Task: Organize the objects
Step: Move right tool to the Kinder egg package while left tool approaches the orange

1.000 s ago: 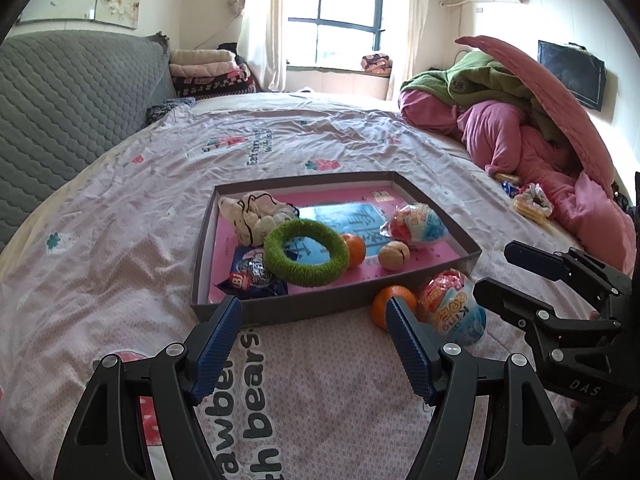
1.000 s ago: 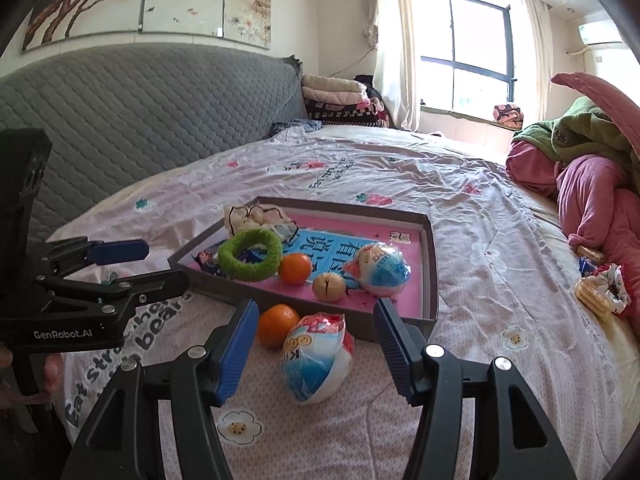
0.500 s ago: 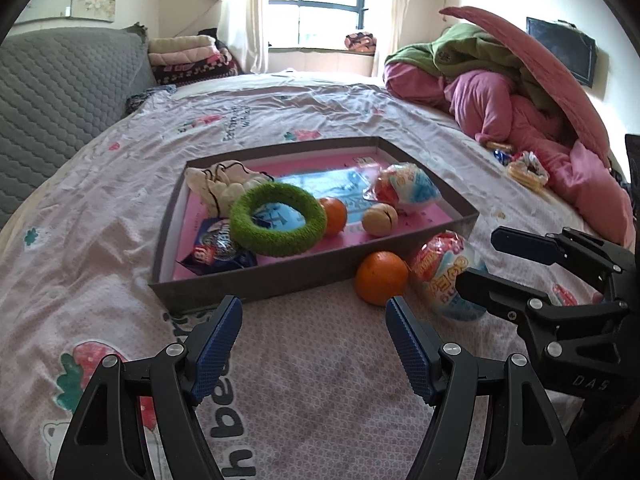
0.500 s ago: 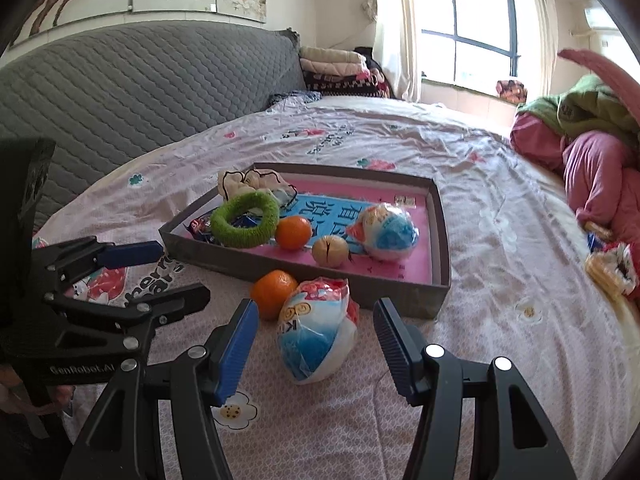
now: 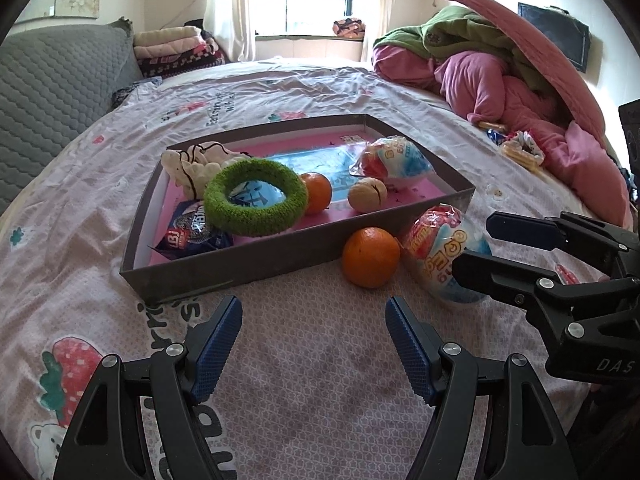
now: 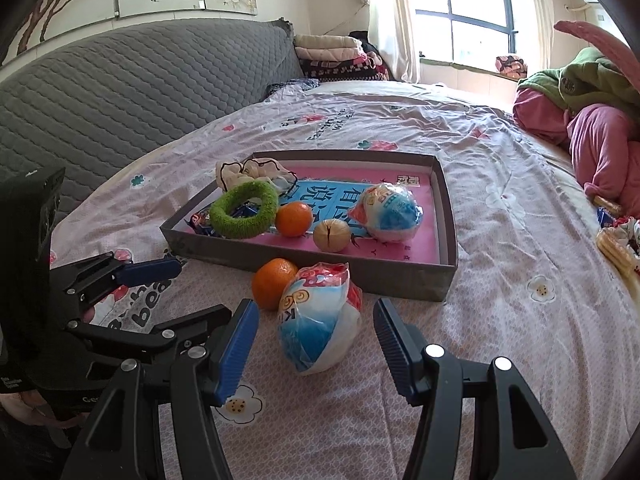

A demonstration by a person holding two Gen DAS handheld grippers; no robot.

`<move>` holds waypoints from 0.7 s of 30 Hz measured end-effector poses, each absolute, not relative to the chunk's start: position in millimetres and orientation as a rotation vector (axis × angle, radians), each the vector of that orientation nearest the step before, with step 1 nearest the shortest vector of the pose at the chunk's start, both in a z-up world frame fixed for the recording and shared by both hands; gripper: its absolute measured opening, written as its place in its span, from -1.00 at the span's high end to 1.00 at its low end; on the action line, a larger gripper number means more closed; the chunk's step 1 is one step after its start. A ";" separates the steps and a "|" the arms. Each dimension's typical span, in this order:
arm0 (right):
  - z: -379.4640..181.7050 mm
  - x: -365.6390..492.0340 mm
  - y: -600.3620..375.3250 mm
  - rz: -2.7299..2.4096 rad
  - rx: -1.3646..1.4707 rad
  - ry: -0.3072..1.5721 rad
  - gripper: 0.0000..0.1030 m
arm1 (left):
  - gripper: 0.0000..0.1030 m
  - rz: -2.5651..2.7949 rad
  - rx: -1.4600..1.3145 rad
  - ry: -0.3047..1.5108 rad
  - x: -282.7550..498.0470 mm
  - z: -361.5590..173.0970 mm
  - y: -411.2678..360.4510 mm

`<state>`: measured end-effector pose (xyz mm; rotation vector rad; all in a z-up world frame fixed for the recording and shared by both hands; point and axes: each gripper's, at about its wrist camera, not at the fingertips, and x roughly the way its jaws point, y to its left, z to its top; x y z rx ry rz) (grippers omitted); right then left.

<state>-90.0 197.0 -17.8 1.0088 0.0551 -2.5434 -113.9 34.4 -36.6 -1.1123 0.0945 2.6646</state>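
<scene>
Tray (image 5: pixel 256 258), a shallow grey box with a pink floor, lies on a bed (image 5: pixel 320 360) covered by a pale printed sheet; we see a quilted grey headboard (image 6: pixel 120 92) to one side, a window (image 6: pixel 472 20) beyond, and heaped pink and green bedding (image 5: pixel 500 76) along the far edge. Inside the tray we note a green fuzzy ring (image 5: pixel 256 202), an orange (image 5: pixel 318 198), a walnut-like ball (image 5: pixel 367 200), a wrapped egg-shaped toy (image 5: pixel 394 162), a dark snack packet (image 5: pixel 194 234) partly under the ring, and a cream cloth item (image 5: pixel 196 164) in the far corner. Outside, touching or just beside the tray's near wall, lie a second orange (image 5: pixel 371 257) and a second wrapped egg toy (image 6: pixel 316 320), side by side.

We hold the left gripper (image 5: pixel 314 344) low over bare sheet short of the tray's near wall, jaws wide apart and empty. The right gripper (image 6: pixel 316 344) points at the second egg toy, which sits ahead of and between its jaws; the jaws stand apart and do not press on it. Each gripper shows at the edge of the other's view, so the two stand close together.

The second orange lies between the left gripper and the egg toy. Open sheet extends to the left of the tray and toward us; the bedding heap and small wrapped snacks (image 5: pixel 520 150) crowd the right side.
</scene>
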 end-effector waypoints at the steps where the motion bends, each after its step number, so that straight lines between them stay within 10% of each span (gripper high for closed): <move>1: -18.2 -90.4 197.5 -2.541 1.013 0.051 -0.16 | -0.46 2.663 -1.115 0.097 -114.0 -37.6 34.7; 21: -30.6 -104.0 207.0 -2.520 1.101 -0.098 -0.15 | -0.46 2.615 -1.098 0.139 -117.3 -46.1 48.6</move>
